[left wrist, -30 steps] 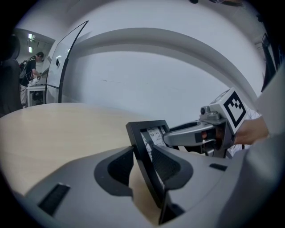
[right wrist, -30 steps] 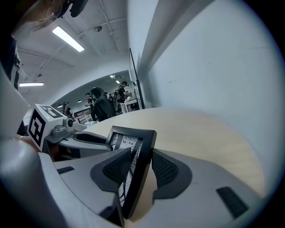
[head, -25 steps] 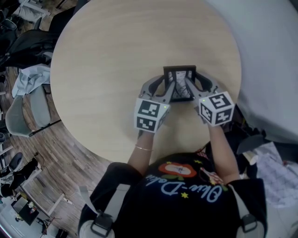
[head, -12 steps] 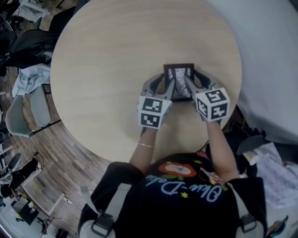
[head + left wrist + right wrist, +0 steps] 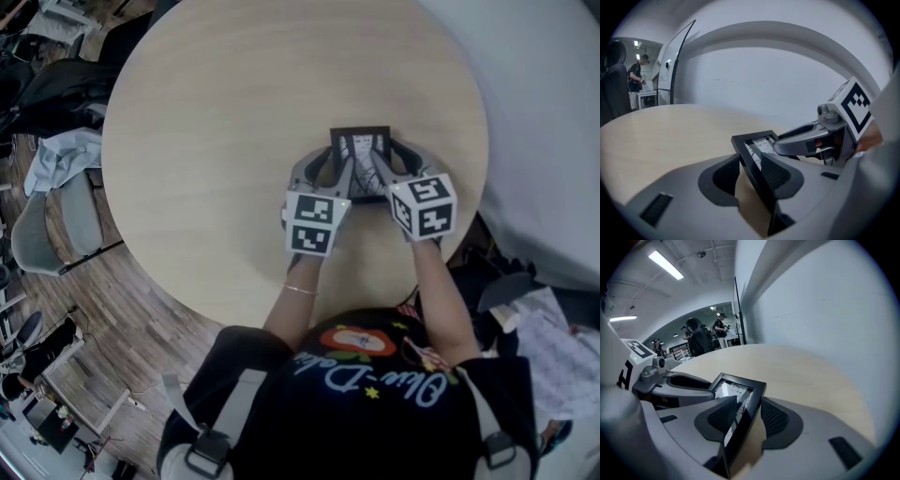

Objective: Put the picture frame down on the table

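I've got both hands pitched down, side by side. L gripper (image 5: 751, 164) jaws apart round the picture frame (image 5: 360, 141). R gripper (image 5: 747, 406) jaws just opened, frame loose between them. The frame sits tilted on the table (image 5: 234, 112). I can't read its print.

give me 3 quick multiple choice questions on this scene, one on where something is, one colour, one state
1. Where is the picture frame?
A) between the left gripper and right gripper
B) on a chair
C) on the floor

2. Its border is:
A) white
B) black
C) red

3. The right gripper's jaws are:
A) shut, empty
B) apart, around the frame's edge
C) out of view

Answers:
1 A: the head view shows a gripper at each side.
2 B: it is dark in every view.
3 B: its own view shows table between frame and one pad, the jaws having just been opening.
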### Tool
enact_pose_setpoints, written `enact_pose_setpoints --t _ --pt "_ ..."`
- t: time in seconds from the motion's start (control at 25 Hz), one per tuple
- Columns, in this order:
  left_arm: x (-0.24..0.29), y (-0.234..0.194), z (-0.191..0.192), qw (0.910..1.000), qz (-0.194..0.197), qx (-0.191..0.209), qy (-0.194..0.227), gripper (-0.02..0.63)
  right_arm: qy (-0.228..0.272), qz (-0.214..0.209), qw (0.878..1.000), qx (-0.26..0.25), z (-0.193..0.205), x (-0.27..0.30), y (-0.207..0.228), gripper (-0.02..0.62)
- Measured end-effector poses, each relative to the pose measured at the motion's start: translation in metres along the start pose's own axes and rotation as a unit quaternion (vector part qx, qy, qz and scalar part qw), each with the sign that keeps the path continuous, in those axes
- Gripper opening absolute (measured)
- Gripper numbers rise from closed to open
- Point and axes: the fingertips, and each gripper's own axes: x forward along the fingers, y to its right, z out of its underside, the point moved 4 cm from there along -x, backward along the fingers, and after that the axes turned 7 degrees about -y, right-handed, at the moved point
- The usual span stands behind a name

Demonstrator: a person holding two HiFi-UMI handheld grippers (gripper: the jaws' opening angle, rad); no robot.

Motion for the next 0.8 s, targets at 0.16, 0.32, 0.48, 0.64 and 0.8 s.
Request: enact_pose_setpoints --t 0.16,0.32,0.48,0.64,0.8 --pt "0.003 0.001 0.000 0.9998 -0.014 0.010 -0.004 0.123 -0.005 0.011 1.000 -0.008 0.000 0.003 0.002 0.137" --pt "0.005 0.001 0.001 0.9994 -0.029 0.017 -0.009 0.122 -0.011 0.022 1.000 -0.019 0.001 0.006 0.002 0.137" --pt "0.007 0.001 0.002 0.9984 -0.047 0.027 -0.014 0.121 -0.019 0.031 0.999 -0.027 0.002 0.010 0.001 0.137" --pt "0.011 0.004 0.007 0.9981 -0.053 0.023 -0.019 0.121 -0.024 0.037 0.998 -0.033 0.004 0.011 0.002 0.137" --pt "0.012 0.005 0.007 0.9974 -0.059 0.035 -0.021 0.121 -0.030 0.047 0.997 -0.048 0.003 0.011 -0.001 0.137"
